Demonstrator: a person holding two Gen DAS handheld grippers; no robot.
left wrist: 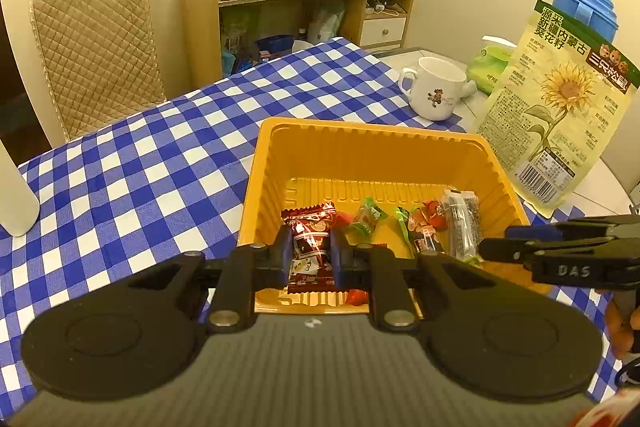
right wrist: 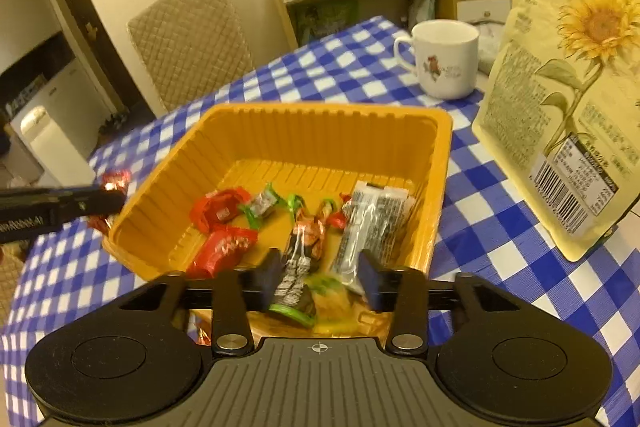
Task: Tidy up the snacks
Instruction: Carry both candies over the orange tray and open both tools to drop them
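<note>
The yellow tray [left wrist: 360, 151] sits on the blue-checked tablecloth [left wrist: 120, 167], and a scatter of wrapped snacks lies on its floor: a red-wrapped candy [right wrist: 218, 213], a green-ended sweet [left wrist: 366, 219] and a clear packet with dark print [right wrist: 374, 227] toward the 3 o'clock wall.

Over the tray's 6 o'clock rim, the left gripper [left wrist: 311, 257] has its pads pressed tight on a dark red snack packet [left wrist: 310, 247], which stands upright between them.

The right gripper [right wrist: 318, 275] is at the same rim in its own view, fingers spread apart. A brown packet with green ends [right wrist: 298, 281] sits between them, blurred; it seems to touch only the 9 o'clock pad, so it looks loose rather than pinched.

Outside the tray, at 1 o'clock, stands a white mug [left wrist: 434, 89], and at 2 o'clock a tall sunflower-seed bag [left wrist: 560, 103] with a blue flask [left wrist: 586, 1] behind it. A quilted chair [left wrist: 96, 43] stands at 10 o'clock.
</note>
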